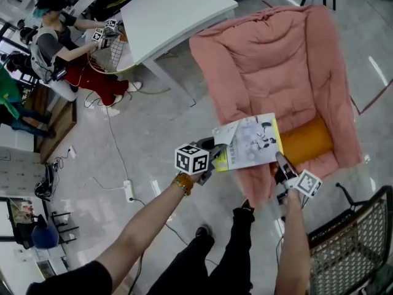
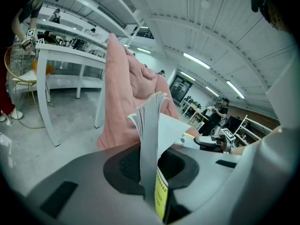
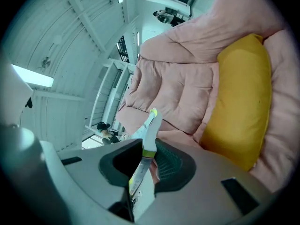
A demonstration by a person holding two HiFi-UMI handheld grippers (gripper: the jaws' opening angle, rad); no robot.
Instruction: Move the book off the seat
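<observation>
The book (image 1: 252, 141) has a white cover with a small black drawing and a yellow band along its edge. The quilted seat (image 1: 270, 54) is salmon pink and its plain cushion (image 1: 305, 141) orange-yellow. The left gripper (image 1: 215, 151) and right gripper (image 1: 280, 161) are grey with black pads, each with a white cube printed with black square markers; the floor (image 1: 153, 121) is glossy pale grey and the tabletop (image 1: 178, 11) white.
</observation>
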